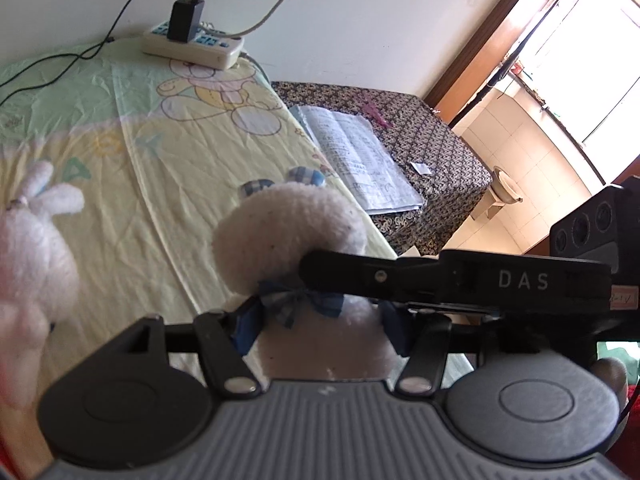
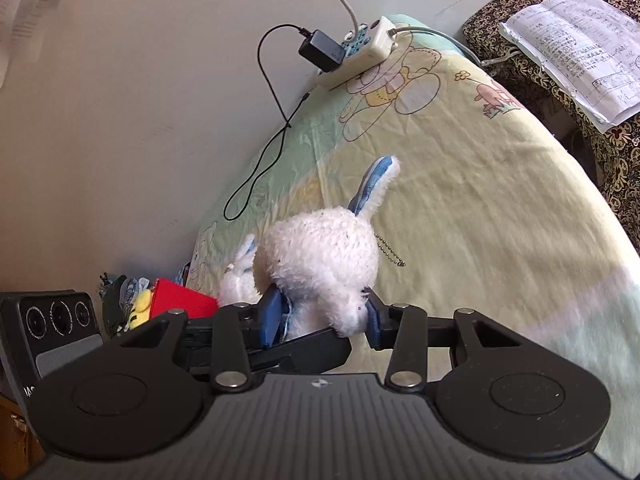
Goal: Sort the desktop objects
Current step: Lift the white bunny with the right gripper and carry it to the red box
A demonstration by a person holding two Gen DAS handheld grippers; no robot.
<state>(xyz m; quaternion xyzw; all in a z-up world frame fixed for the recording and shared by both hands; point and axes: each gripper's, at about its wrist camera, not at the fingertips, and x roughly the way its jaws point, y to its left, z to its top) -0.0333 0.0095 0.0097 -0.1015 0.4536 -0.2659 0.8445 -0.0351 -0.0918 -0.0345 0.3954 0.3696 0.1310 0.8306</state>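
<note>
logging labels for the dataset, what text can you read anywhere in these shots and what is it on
"DAS": white letters on the black arm of the other tool crossing the left wrist view.
Papers on the patterned cloth: dense print or handwriting, too small to read.
Power strip: blue socket labels, too blurred to read.
Yellow sheet: faint pastel letter shapes, washed out, not readable.
White sticker at the right end of that black arm: cut off, unreadable.

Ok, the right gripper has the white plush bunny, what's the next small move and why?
Probably carry the plush bunny toward the red box: the right gripper pinches it, and other small toys lie beside that box.
</note>
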